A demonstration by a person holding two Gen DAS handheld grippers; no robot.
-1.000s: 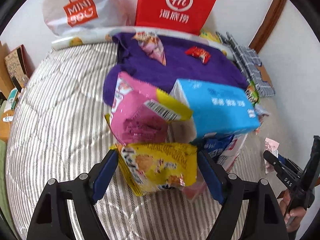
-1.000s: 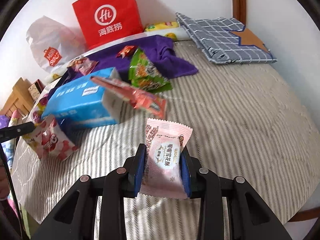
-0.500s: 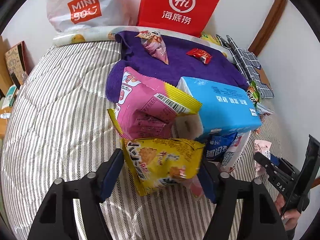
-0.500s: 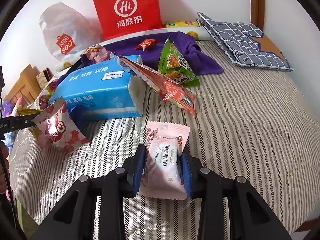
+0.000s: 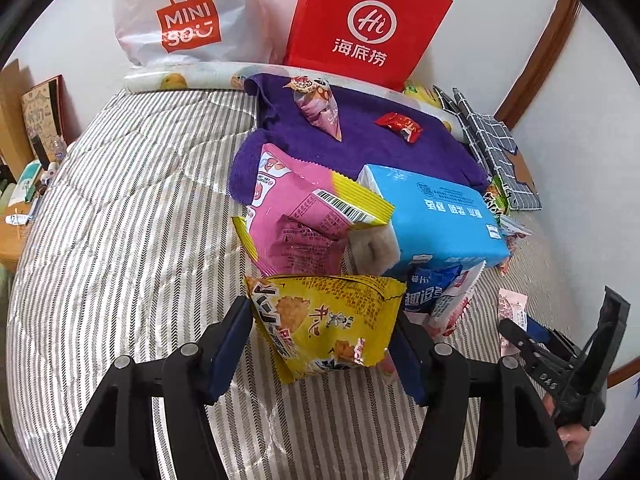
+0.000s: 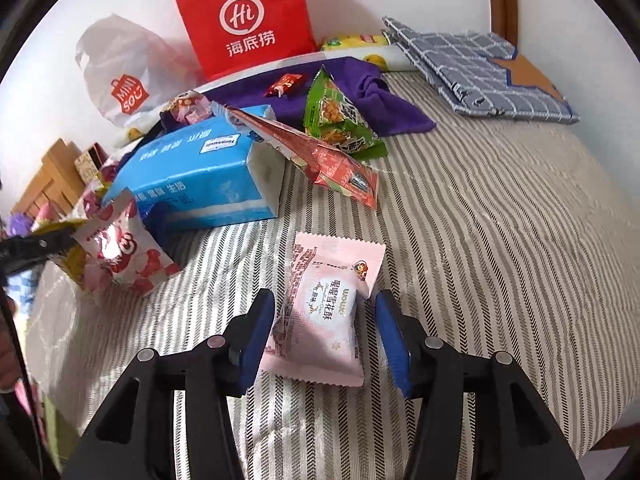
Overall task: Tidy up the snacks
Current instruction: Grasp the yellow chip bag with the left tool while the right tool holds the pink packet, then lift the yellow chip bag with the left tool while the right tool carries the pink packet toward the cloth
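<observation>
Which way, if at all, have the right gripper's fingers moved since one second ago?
Yes. The right gripper has just been opening: its fingers have spread outward from the pink packet, which now lies free between them on the striped bedcover.

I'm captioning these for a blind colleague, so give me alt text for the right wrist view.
The right tongs stand open around a pale pink snack packet lying flat on a striped bedspread, the pads clear of it after just opening. Beyond lie a blue tissue pack, red and green snack bags, a purple cloth and a red paper bag.
</observation>
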